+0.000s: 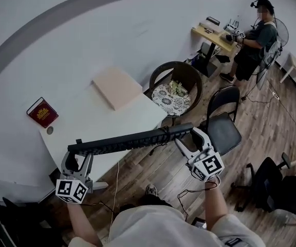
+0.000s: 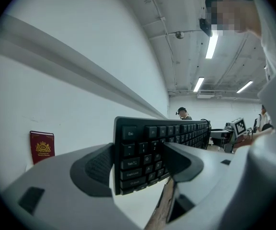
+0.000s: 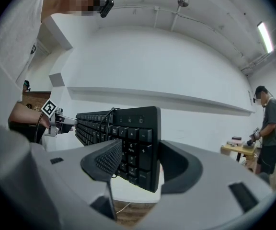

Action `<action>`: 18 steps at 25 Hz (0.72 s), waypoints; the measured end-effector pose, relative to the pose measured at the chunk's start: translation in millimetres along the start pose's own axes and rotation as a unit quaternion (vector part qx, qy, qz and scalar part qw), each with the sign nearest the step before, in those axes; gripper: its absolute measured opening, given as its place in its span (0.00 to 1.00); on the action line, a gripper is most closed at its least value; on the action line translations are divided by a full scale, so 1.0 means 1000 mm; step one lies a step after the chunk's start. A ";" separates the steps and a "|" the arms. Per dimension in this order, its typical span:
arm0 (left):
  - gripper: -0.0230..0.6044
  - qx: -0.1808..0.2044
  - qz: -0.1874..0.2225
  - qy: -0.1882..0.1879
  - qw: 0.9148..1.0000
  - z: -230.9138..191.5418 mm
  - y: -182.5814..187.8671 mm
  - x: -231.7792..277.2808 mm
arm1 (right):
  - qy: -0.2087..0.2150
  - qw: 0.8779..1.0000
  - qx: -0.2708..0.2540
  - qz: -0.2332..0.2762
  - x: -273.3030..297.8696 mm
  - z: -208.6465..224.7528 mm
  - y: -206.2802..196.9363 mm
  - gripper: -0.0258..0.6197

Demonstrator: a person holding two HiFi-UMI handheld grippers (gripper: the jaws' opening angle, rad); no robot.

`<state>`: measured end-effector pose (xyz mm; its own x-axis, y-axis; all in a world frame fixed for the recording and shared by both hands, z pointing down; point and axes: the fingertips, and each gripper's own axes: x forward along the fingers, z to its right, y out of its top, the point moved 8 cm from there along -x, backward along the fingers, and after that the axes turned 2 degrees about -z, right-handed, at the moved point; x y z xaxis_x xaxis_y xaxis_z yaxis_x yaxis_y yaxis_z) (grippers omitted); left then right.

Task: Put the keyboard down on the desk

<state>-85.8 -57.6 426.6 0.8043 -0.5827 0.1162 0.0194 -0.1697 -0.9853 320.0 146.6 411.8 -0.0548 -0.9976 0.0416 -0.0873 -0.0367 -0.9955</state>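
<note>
Your left claw clenched on keyboard at Esc end. Your right claw clenched on opposite end. Keyboard up on edge, keys toward you, held in air along near edge of bench, not touching it. Left to do: lay flat on bench, let go. Hard to judge whether keyboard hangs over bench or floor. Cable end out of sight.

Black keyboard, tipped on edge, aloft over white desk
</note>
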 end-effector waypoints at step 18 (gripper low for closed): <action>0.56 -0.012 -0.017 0.150 0.988 -0.019 -0.009 -0.046 | 0.149 0.988 0.029 -0.002 0.117 -0.002 -0.026 0.42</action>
<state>-134.6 -44.6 432.6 0.5912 -0.7849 0.1853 0.0267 -0.2106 -0.9772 313.3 31.3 442.2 -0.3450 -0.9367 0.0601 -0.0314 -0.0525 -0.9981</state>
